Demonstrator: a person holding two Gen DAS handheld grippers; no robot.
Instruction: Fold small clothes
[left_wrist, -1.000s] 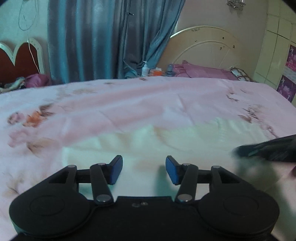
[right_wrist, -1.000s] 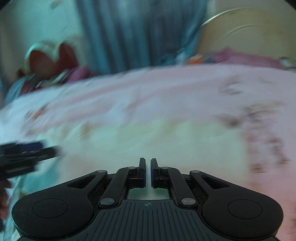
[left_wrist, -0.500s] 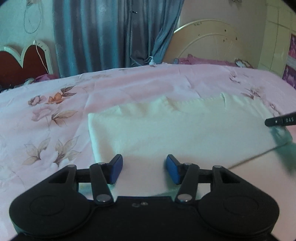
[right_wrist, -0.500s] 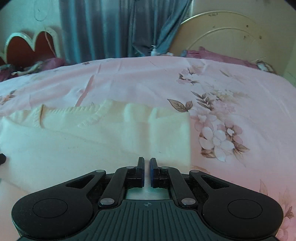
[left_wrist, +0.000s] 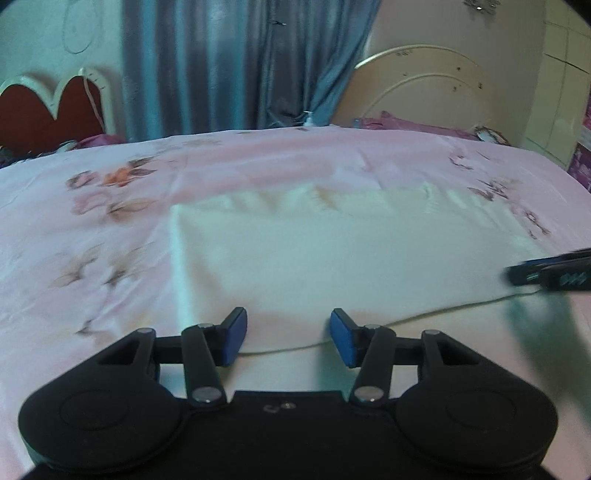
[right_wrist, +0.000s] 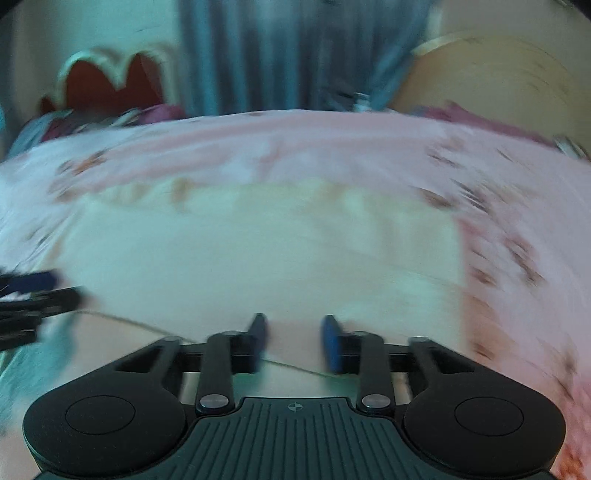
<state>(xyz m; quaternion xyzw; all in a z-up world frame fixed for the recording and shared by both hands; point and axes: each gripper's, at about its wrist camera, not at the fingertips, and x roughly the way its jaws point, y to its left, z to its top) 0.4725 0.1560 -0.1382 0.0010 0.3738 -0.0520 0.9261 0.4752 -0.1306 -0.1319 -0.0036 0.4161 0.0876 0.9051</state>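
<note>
I hold both tongs, left (left_wrist: 285, 336) apart and right (right_wrist: 294, 341) just opening, empty over the cream garment's (left_wrist: 332, 251) near edge; pink bedsheet (left_wrist: 110, 258) lies bare all round.

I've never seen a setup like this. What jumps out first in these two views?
A pale cream folded garment lies flat in the middle of a pink floral bedsheet. Two black grippers with blue pads hover at its near edge: the left gripper with jaws apart, nothing between them, and the right gripper, whose jaws have just been opening, also empty. Blue-grey curtains hang behind the bed.
</note>
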